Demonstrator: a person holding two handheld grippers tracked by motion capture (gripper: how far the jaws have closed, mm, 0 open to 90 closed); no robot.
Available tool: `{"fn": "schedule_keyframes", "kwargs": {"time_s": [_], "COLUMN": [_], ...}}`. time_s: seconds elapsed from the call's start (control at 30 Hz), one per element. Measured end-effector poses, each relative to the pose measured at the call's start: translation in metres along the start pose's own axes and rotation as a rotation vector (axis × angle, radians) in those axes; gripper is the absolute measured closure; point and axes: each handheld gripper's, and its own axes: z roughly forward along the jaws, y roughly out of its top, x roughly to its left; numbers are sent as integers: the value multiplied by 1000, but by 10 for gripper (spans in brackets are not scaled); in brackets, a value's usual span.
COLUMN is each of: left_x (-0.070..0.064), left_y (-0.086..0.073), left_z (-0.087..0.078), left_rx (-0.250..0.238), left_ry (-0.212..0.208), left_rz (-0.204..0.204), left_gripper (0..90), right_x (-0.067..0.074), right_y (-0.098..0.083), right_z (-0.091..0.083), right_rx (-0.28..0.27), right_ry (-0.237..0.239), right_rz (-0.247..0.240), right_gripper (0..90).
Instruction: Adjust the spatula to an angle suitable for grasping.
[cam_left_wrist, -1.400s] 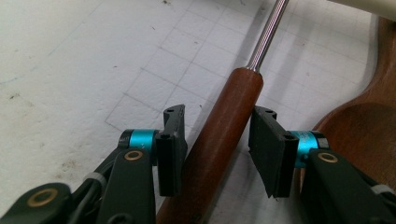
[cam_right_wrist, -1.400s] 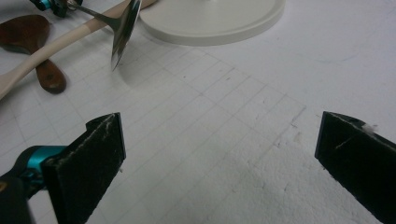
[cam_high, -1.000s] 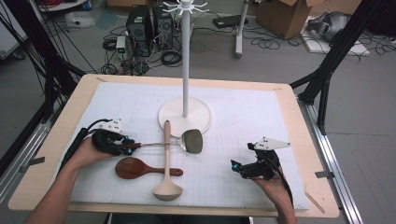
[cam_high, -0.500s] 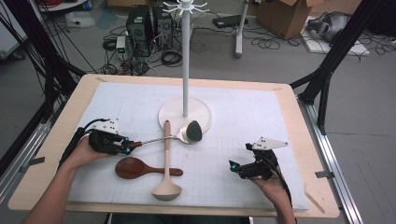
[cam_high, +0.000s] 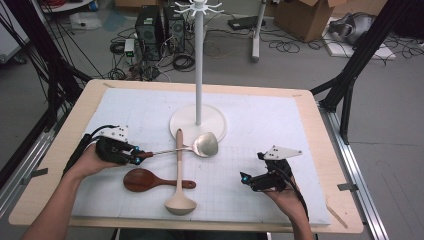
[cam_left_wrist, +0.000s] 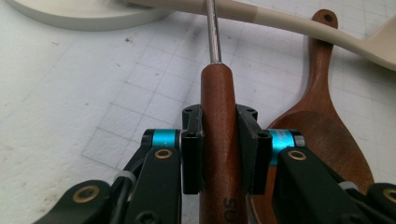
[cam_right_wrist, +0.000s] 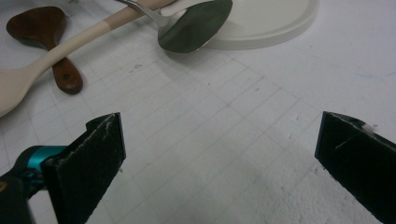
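Over white matting, left hand-held gripper (cam_high: 136, 155) clamps metal spoon's (cam_high: 205, 144) wooden handle.

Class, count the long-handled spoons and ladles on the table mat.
3. The metal spoon is clamped in the left gripper; the beige ladle lies under its shaft; the dark wooden spoon lies beside the ladle.

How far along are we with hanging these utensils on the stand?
Nothing hangs on the white hook stand yet. In hand: the left gripper is shut on the wooden-handled steel spoon. Left: the beige ladle and dark wooden spoon lie on the mat; the right gripper is open.
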Motion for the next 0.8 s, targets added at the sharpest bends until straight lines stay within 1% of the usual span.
{"fn": "schedule_keyframes", "kwargs": {"time_s": [0.13,0.17,0.2,0.23,0.3,0.37,0.4,0.43,0.47,0.5,0.57,0.67,0.73,0.8], "left_x": [-3,-3,-4,-4,-5,-7,-7,-9,-9,-10,-12,-14,-14,-16], "left_y": [1,2,2,2,3,3,4,4,5,6,9,20,27,33], "left_z": [1,1,2,2,3,3,2,2,2,1,0,-1,1,1], "left_rx": [-4,0,-5,-1,2,0,2,-5,-7,-6,8,49,71,89], "left_ry": [-19,-24,-28,-30,-39,-44,-49,-50,-54,-56,-55,-48,-53,-58], "left_rz": [1,13,6,13,15,14,22,18,27,27,38,71,86,88], "left_gripper": [733,732,732,732,732,732,732,732,732,732,732,732,732,732], "right_x": [2,3,4,5,7,9,11,11,13,14,16,17,19,21], "right_y": [3,4,6,8,9,11,12,13,14,15,18,22,26,31], "right_z": [1,2,2,3,4,6,7,8,9,10,12,15,16,18], "right_rx": [-3,-6,-6,-7,-4,-6,-7,-8,-6,-1,3,7,5,-7], "right_ry": [3,5,8,14,17,28,29,37,43,52,62,76,81,92], "right_rz": [-12,-14,-16,-31,-28,-38,-42,-51,-54,-58,-76,-84,-80,-95], "right_gripper": [8,8,8,8,8,8,8,8,8,8,8,8,8,8]}}
